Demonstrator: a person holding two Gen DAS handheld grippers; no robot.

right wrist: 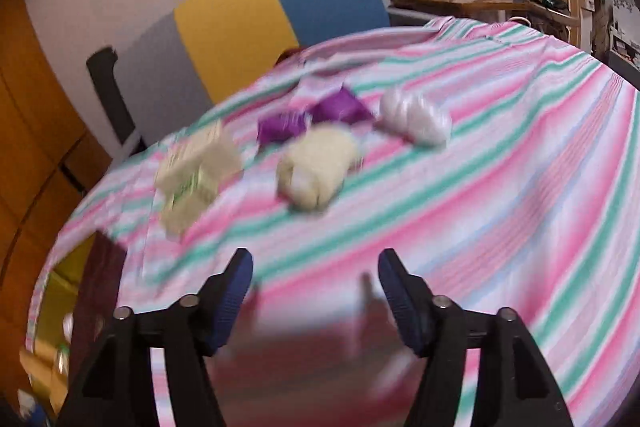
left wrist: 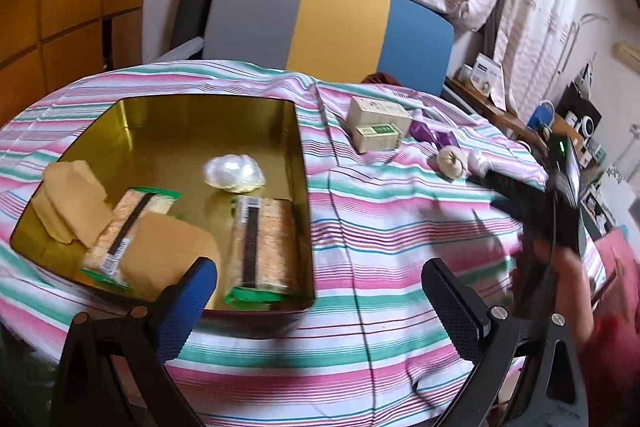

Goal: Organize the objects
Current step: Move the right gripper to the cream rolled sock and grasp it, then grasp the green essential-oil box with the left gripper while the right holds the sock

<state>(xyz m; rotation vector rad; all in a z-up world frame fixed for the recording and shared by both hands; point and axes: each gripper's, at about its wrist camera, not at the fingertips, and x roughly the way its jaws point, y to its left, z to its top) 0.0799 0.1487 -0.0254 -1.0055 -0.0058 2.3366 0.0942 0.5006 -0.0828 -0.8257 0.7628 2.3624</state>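
We hold both the left tool (left wrist: 320, 283) and right tool (right wrist: 316, 275) wide open and empty. The cream pouch (right wrist: 318, 169) lies on the striped tabletop (right wrist: 500, 187), ahead of the right tool; it looks soft and light, best pinched across its middle. Blur hides its axis.

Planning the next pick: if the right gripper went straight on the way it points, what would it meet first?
Probably the cream pouch, ahead of the open right gripper; only striped cloth lies before it. Blur makes depth unsure.
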